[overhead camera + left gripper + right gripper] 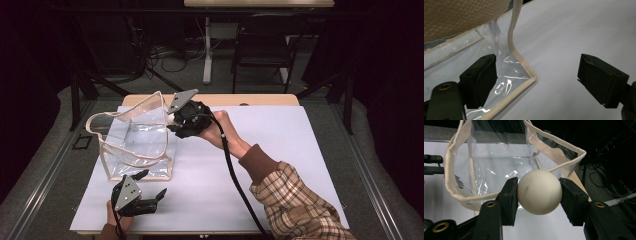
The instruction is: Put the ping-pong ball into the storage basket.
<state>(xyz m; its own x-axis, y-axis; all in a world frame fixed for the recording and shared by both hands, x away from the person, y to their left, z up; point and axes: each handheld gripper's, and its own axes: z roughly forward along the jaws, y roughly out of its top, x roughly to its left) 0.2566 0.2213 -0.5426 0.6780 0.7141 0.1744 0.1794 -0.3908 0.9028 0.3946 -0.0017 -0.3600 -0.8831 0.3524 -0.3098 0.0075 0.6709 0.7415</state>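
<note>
The smooth round cream ball (pixel 539 192) sits clamped in the right tool (pixel 539 195) beside the clear cloth-trimmed bag (pixel 486 167); left tool (pixel 536 82) gapes.

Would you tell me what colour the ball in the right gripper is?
The ball is off-white, plain; the right gripper view shows it best.

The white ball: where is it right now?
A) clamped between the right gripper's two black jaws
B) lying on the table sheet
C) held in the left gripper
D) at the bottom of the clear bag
A: in the right gripper view the white ball sits pinched between the right gripper jaws, just in front of the clear bag.
</note>
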